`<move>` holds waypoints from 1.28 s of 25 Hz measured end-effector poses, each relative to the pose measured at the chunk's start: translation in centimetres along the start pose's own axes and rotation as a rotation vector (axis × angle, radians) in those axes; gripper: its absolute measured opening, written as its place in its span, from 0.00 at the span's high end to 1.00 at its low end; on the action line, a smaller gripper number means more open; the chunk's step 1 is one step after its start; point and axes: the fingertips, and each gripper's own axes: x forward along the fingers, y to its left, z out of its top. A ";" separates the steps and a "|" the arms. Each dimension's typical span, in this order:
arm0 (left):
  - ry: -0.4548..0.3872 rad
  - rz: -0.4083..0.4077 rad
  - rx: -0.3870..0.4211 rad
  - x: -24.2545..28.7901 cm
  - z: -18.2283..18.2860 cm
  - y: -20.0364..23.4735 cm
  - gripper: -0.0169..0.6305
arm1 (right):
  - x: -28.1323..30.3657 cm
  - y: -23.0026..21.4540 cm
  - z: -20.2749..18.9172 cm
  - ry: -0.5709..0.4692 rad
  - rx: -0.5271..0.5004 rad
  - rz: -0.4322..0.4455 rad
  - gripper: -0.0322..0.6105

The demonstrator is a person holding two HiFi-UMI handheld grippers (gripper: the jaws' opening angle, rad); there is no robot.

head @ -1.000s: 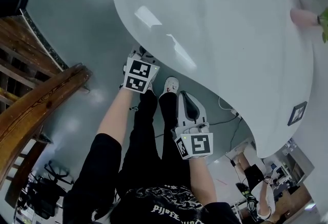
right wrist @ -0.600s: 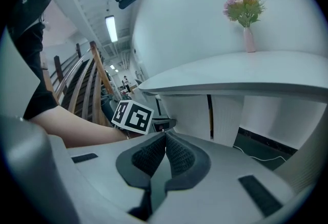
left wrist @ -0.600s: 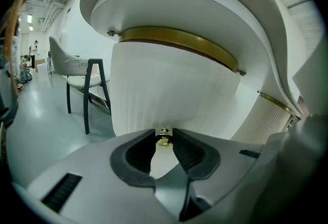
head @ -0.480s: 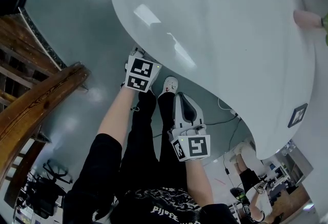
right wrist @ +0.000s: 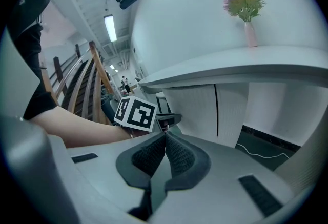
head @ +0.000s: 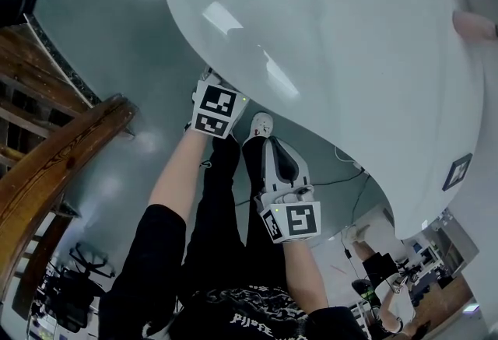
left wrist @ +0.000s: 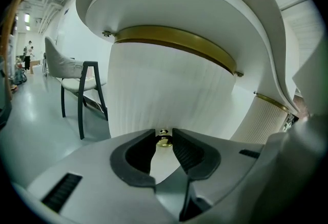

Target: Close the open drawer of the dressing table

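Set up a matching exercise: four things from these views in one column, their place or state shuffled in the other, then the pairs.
Things:
1. knob
2. vase
3. chair
4. right gripper

Place or state:
A. stands on the floor
B. jaws together, nothing between them
C. between the jaws of the left gripper
D. stands on the tabletop

Pairs: 1-C, 2-D, 3-A, 4-B
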 end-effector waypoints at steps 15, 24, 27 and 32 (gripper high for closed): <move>-0.035 -0.008 -0.060 0.1 0.3 0.4 0.79 | 0.6 1.0 0.4 -0.022 0.000 0.003 0.91; 0.016 -0.002 -0.304 -4.3 -3.2 0.3 0.69 | -1.0 1.6 1.7 -0.068 0.044 0.015 0.91; 0.048 -0.017 -0.280 -7.6 -4.1 -0.7 0.69 | -1.7 2.4 2.4 -0.081 0.030 0.027 0.91; 0.024 -0.060 -0.228 -12.3 -2.0 -3.5 0.69 | -3.6 3.3 3.9 -0.105 0.008 0.021 0.91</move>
